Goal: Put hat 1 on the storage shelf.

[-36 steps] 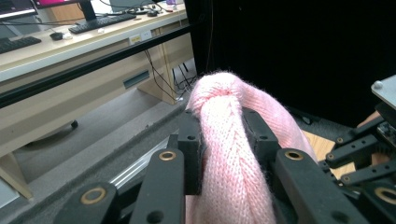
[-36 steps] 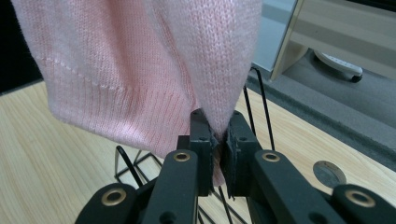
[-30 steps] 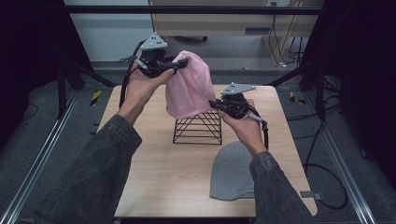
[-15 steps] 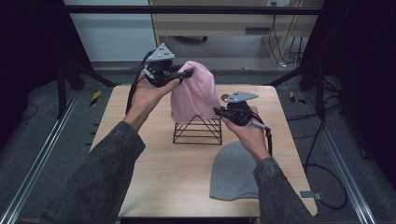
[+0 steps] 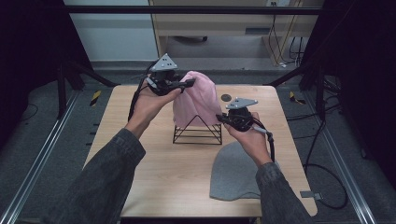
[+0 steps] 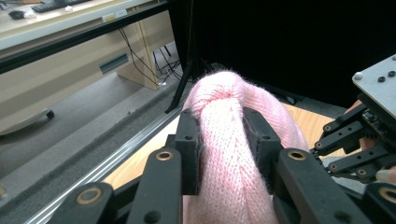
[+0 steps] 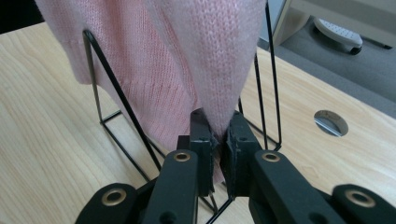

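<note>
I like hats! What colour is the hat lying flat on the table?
Grey. The flat hat shows best in the high view.

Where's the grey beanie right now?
In the high view the grey beanie lies flat on the wooden table, near its front right corner, just under the person's right forearm and in front of the black wire stand.
</note>
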